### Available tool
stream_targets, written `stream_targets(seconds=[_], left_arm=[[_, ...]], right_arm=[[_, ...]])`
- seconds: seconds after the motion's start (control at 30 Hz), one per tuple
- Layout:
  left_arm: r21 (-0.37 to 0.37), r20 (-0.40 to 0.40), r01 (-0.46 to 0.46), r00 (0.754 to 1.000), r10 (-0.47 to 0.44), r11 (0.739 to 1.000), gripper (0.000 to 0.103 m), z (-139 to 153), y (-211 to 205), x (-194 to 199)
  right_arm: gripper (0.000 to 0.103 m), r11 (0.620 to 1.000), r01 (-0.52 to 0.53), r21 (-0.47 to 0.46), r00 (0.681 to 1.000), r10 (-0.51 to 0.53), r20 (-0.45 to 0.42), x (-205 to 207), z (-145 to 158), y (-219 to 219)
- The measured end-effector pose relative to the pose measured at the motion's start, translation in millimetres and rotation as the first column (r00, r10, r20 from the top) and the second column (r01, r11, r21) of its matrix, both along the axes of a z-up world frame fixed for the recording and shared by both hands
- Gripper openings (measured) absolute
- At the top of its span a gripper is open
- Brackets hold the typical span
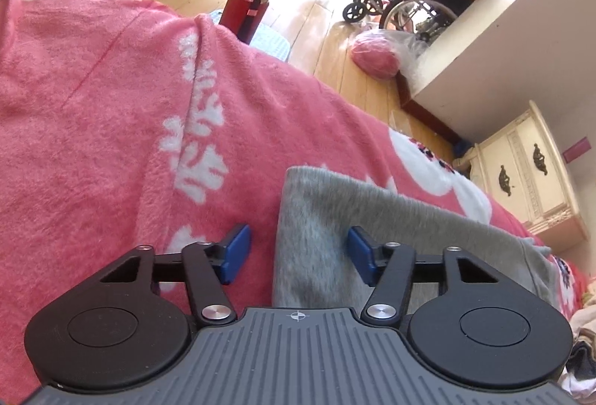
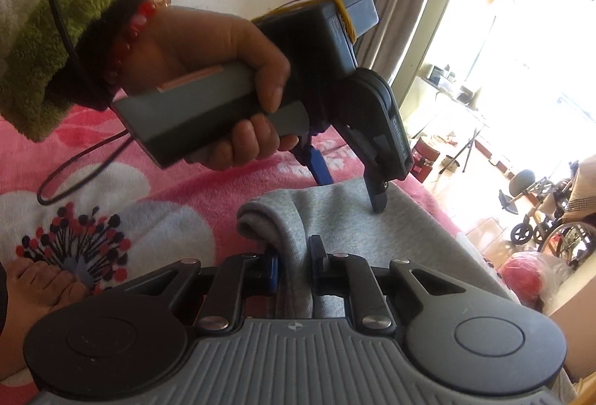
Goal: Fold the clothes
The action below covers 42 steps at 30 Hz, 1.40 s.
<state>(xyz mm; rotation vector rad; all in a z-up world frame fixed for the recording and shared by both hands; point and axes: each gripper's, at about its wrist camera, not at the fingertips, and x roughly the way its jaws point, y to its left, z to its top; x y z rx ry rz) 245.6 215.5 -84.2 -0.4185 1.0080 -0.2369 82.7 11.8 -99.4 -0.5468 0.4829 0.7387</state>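
On pink blanket (image 1: 93, 99), left gripper (image 1: 298, 252) spread over grey garment (image 1: 320, 218), right gripper (image 2: 292, 267) pinching its fold.

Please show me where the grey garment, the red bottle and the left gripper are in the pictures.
grey garment (image 1: 316, 218): left wrist view, on its flat fuzzy top near the edge.
red bottle (image 1: 250, 0): left wrist view, on its body below the cap.
left gripper (image 2: 350, 187): right wrist view, between its two fingertips above the garment.

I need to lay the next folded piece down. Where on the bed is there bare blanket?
Bare pink fleece blanket lies beyond the open left gripper, left of the grey knit garment, up to the bed edge by the red bottle. Crowded: the garment's edge, where the right gripper pinches a fold.
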Motion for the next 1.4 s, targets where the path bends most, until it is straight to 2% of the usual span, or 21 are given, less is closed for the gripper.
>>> stream_targets(seconds=[0.07, 0.17, 0.2, 0.37, 0.47, 0.63, 0.83, 0.97, 1.07, 1.33, 1.4], left_arm=[[-0.019, 0.0, 0.005, 1.0, -0.005, 1.0, 0.032, 0.7, -1.1, 1.3], [-0.041, 0.005, 0.015, 1.0, -0.015, 0.999, 0.017, 6.3, -3.8, 1.7], [-0.042, 0.013, 0.02, 1.0, -0.019, 0.999, 0.015, 10.3, -5.5, 0.8], [-0.066, 0.063, 0.05, 0.997, -0.046, 0.997, 0.01, 39.0, -20.0, -1.6], [-0.055, 0.101, 0.087, 0.992, -0.081, 0.995, 0.009, 61.1, -41.1, -3.4], [-0.007, 0.174, 0.178, 0.969, -0.174, 0.984, 0.008, 100.1, -94.3, -7.9], [0.021, 0.185, 0.284, 0.941, -0.283, 0.959, 0.008, 127.1, -163.3, -5.8], [0.047, 0.179, 0.362, 0.914, -0.364, 0.931, 0.008, 131.5, -215.8, -5.7], [0.064, 0.189, 0.417, 0.887, -0.422, 0.906, 0.008, 128.7, -257.1, -10.7], [0.078, 0.204, 0.537, 0.816, -0.54, 0.84, 0.008, 109.3, -350.6, -36.4], [0.073, 0.206, 0.577, 0.789, -0.579, 0.813, 0.013, 97.5, -366.9, -40.2]], right_arm=[[0.015, 1.0, 0.006, 0.012, 1.0, -0.006, 0.001, 2.5, 0.8, 0.2], [0.015, 0.999, 0.023, 0.035, 1.0, -0.024, 0.006, 2.1, 5.8, -4.4], [0.015, 0.998, 0.032, 0.046, 0.999, -0.033, 0.006, 2.2, 8.6, -7.0], [0.015, 0.989, 0.091, 0.113, 0.996, -0.093, 0.013, -1.2, 26.6, -26.8], [0.015, 0.977, 0.133, 0.168, 0.99, -0.137, 0.014, -3.6, 41.1, -44.8], [0.014, 0.944, 0.2, 0.261, 0.977, -0.214, 0.024, -11.9, 64.3, -83.1], [0.014, 0.896, 0.282, 0.344, 0.948, -0.315, 0.042, -26.0, 82.9, -133.1], [0.014, 0.843, 0.374, 0.386, 0.912, -0.411, 0.014, -33.3, 86.7, -173.1], [0.014, 0.798, 0.449, 0.402, 0.872, -0.489, -0.005, -39.8, 87.0, -202.1], [0.014, 0.65, 0.636, 0.416, 0.743, -0.661, -0.103, -61.8, 71.9, -275.3], [0.014, 0.605, 0.679, 0.416, 0.705, -0.696, -0.138, -65.4, 64.3, -291.2]])
